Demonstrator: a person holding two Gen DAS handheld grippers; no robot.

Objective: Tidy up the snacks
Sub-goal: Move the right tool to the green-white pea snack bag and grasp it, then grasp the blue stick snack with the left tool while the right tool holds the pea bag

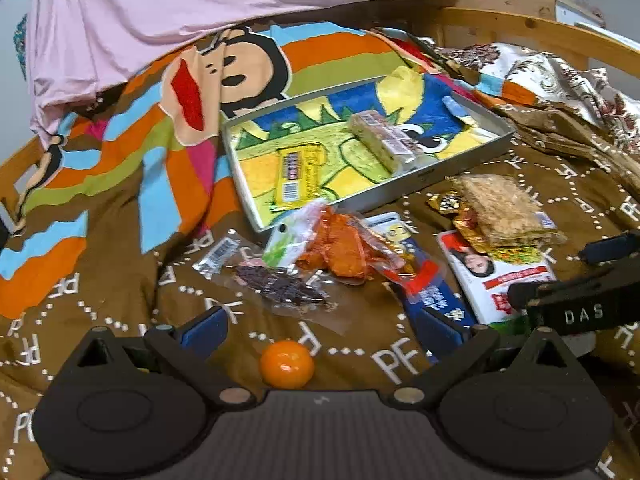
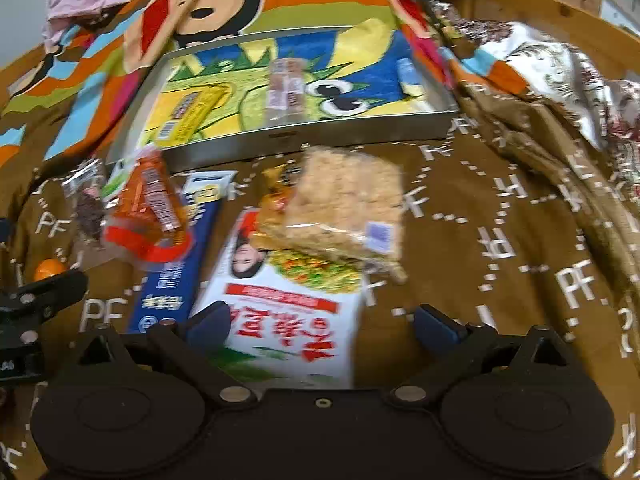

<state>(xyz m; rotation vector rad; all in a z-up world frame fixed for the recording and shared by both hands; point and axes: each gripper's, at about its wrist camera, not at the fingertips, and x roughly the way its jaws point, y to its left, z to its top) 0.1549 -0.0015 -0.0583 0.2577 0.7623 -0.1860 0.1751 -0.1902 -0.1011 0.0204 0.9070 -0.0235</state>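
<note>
A metal tray (image 1: 420,178) (image 2: 304,140) lined with a cartoon cloth holds a yellow packet (image 1: 298,174) (image 2: 188,114) and a pale wrapped bar (image 1: 384,136) (image 2: 285,86). In front of it lie loose snacks: an orange-red bag (image 1: 344,246) (image 2: 150,216), a dark dried-fruit packet (image 1: 276,284), a blue box (image 2: 176,276), a white carton (image 1: 500,276) (image 2: 288,300) and a wrapped crispy cake (image 1: 500,208) (image 2: 348,208). A small orange (image 1: 286,364) (image 2: 49,269) sits between my left gripper's fingers; that left gripper (image 1: 320,330) is open. My right gripper (image 2: 322,326) is open over the white carton.
The snacks rest on a brown printed blanket (image 2: 500,240) over a striped cartoon bedspread (image 1: 120,148). A pink sheet (image 1: 200,4) hangs at the back. A wooden bed frame (image 1: 540,32) curves along the right, with patterned fabric (image 1: 560,80) bunched beside it.
</note>
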